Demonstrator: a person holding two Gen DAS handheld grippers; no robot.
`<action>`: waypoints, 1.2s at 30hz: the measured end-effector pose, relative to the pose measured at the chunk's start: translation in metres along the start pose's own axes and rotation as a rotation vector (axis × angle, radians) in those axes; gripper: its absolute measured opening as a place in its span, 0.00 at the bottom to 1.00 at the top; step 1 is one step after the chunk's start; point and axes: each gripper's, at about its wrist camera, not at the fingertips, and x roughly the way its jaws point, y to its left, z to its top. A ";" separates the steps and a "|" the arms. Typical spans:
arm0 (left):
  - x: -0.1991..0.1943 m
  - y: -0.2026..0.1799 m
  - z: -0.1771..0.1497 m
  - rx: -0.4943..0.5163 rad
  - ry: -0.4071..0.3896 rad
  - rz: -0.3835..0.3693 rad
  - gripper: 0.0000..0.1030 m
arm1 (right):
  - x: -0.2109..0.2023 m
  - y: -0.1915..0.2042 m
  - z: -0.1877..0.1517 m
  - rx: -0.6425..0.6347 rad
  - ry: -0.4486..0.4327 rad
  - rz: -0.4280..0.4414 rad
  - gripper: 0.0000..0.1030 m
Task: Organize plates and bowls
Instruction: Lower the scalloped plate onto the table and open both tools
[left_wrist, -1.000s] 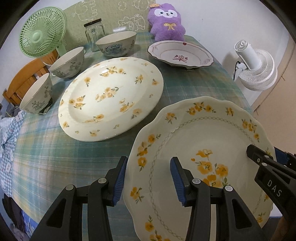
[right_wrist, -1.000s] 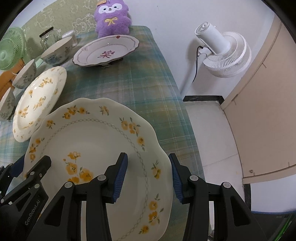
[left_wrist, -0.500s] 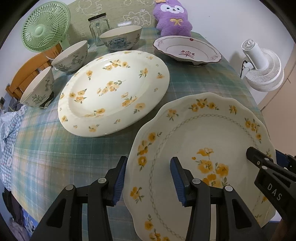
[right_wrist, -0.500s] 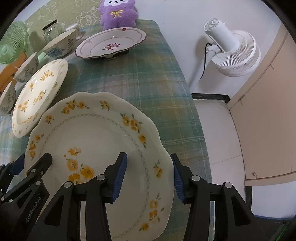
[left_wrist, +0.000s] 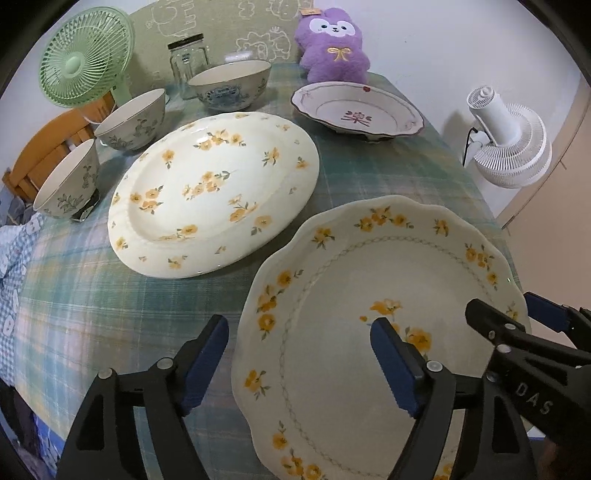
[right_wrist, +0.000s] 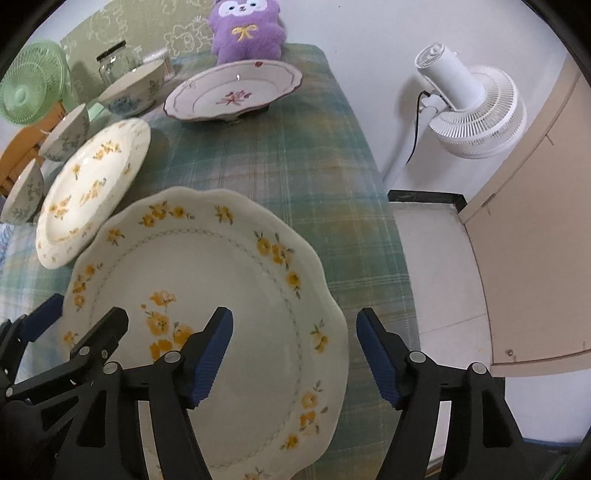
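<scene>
Left wrist view: left gripper (left_wrist: 297, 354) jaws have just been opening and now stand wide, straddling the near-left rim of the scalloped plate (left_wrist: 369, 295), pads clear of it, one finger outside the rim over the desk (left_wrist: 74, 306), the other over the plate's well. The plate looks set down on the desk's near right corner, close to the edge. Beside it the oval plate (left_wrist: 214, 199), further back the pink-rimmed dish (left_wrist: 356, 110), and three bowls along the left: the blue-patterned bowl (left_wrist: 231, 86), the middle bowl (left_wrist: 133, 120), the near bowl (left_wrist: 66, 184). Right gripper (left_wrist: 517, 321) enters on the plate's right rim. Right wrist view: right gripper (right_wrist: 293, 354) has also just been opening, jaws wide across the plate's right rim, nothing pinched. Likely step: releasing after placement. To do it well, lift both grippers straight up together so no pad drags the rim; the plate overhanging that desk edge looks like the risk, check it sits flat first.
</scene>
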 end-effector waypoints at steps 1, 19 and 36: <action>-0.002 0.000 0.000 0.000 -0.004 -0.001 0.79 | -0.004 0.000 0.000 0.000 -0.010 0.001 0.72; -0.070 0.024 0.013 -0.002 -0.158 -0.005 0.89 | -0.077 0.012 0.005 -0.002 -0.164 0.024 0.77; -0.111 0.064 0.034 0.002 -0.255 0.000 0.92 | -0.131 0.053 0.018 0.022 -0.295 0.017 0.77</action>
